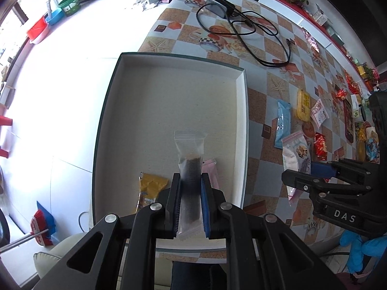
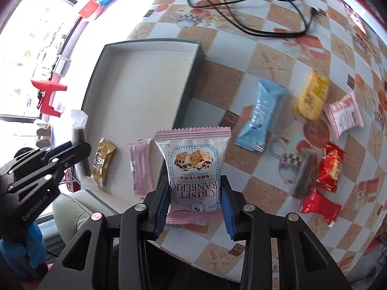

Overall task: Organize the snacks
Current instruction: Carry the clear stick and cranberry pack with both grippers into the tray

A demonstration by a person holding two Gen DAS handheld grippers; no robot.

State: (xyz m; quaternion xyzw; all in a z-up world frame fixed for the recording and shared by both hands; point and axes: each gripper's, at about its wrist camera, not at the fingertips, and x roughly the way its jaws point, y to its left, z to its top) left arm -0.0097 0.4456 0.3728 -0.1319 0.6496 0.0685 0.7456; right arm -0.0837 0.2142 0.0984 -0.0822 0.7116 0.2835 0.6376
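A: Left wrist view first. The left gripper is clamped on a clear wrapper with a dark bar inside; the bar sticks forward between the fingers, over the near part of the white tray.

B: What's in the tray?

A: A yellow packet at the near left, and a pink stick pack just right of the gripper, half hidden by it. The tray sits on the checkered desk, along its left edge.

B: And the right side of that view?

A: The right gripper pokes in from the right, closed on a pink-and-white snack bag. Loose snacks lie on the desk beyond it — a light blue packet, a yellow bar, a red packet. A black cable coils at the far end.

B: Right wrist view?

A: The right gripper pinches the cranberry nougat bag by its lower sides, held upright above the desk, just right of the tray. Print reads "CRISPY", upside down.

B: Tray contents there?

A: A gold packet and the pink stick pack lie side by side near the front edge, not touching. The left gripper comes in from the left holding the clear-wrapped dark bar over the tray's left edge.

B: The desk?

A: The light blue packet, the yellow bar — blurred — a pink packet and two red packets.
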